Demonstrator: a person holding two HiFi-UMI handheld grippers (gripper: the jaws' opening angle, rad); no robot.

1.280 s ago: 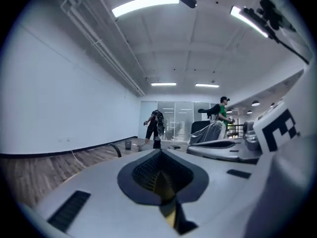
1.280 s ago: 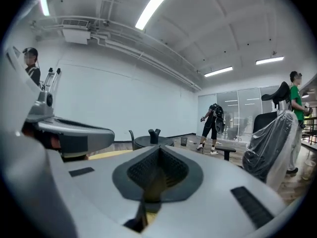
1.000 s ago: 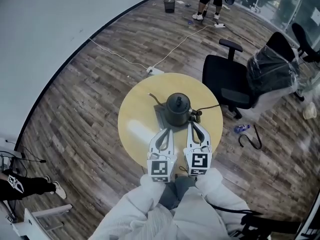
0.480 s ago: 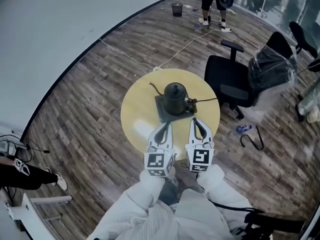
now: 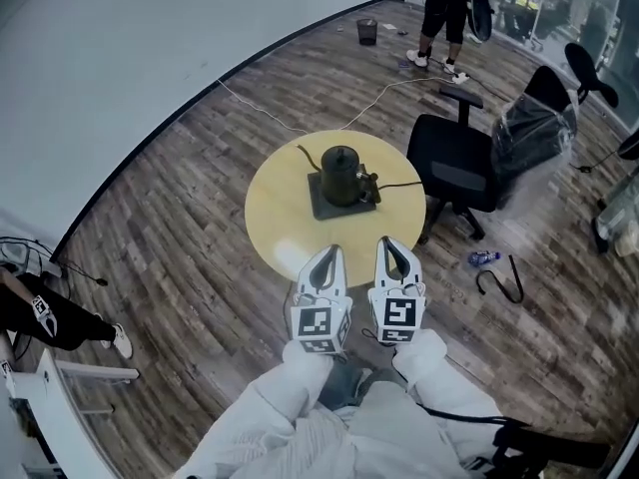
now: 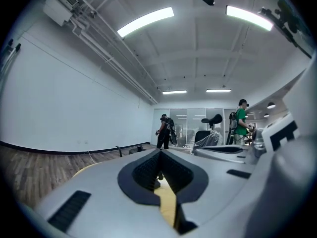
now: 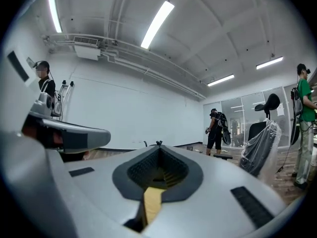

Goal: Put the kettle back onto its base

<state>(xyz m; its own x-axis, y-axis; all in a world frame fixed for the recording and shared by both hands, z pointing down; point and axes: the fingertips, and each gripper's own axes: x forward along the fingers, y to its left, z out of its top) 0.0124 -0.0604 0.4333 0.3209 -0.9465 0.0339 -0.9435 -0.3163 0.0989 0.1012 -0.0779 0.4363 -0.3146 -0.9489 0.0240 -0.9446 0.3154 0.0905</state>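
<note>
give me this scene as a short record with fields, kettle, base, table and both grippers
table: round, yellow top
base: dark square near the table's middle, cable leaving rightward
kettle: dark, upright, on the base
left gripper: jaws together, empty, at the table's near edge, apart from the kettle
right gripper: jaws together, empty, beside the left gripper
task: looks done

Matt dark kettle (image 5: 340, 173), smooth pale-yellow tabletop (image 5: 285, 220), grained wood-plank floor (image 5: 170, 247).
</note>
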